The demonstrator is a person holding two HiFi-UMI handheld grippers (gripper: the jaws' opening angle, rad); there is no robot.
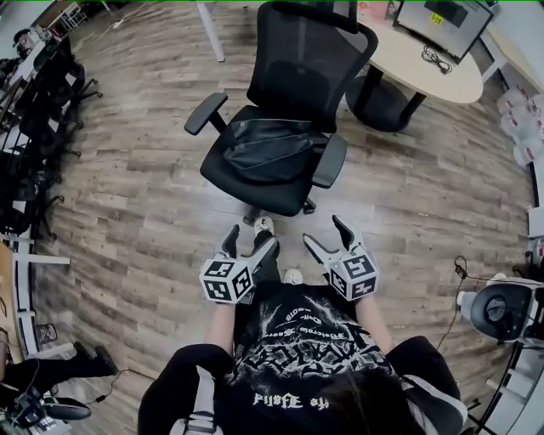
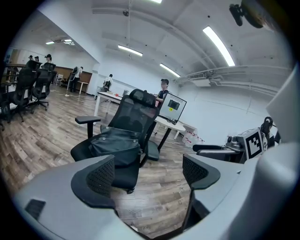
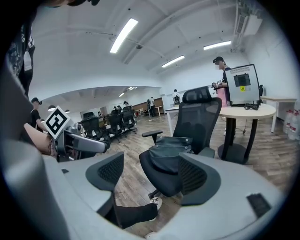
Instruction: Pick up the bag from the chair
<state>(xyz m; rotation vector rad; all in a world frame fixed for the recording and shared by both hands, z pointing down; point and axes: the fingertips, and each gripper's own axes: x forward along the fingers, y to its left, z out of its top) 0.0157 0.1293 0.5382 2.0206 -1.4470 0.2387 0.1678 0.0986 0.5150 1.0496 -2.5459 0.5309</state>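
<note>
Wood-plank floor (image 1: 127, 195) all round, in an open office. At far left, a row of dark desk chairs (image 1: 38, 93), well apart from the work. Near and left of centre, left gripper (image 1: 248, 240) held low before the body, jaws wide apart, gripping nothing. Just right of it, right gripper (image 1: 330, 236), likewise gaping and empty, level with its partner. Beyond both, black office chair (image 1: 293, 191) facing this way, with the black bag (image 1: 268, 144) slumped on the seat against the mesh backrest, between the armrests (image 1: 206, 110). Judged as the very start: approach step, no contact yet, both grippers well apart from the bag. Next move likely a step forward and a reach over the seat's front edge, then closing on a fold or the upper flap. Possible snags: armrests hemming the bag in on either side, a wheeled base rolling away under a push, limp material slipping from a shallow pinch. Farther right, round table (image 1: 429, 72) with a screen (image 1: 446, 21), clear of the path; at near right, grey equipment (image 1: 501, 310) with cables.
</note>
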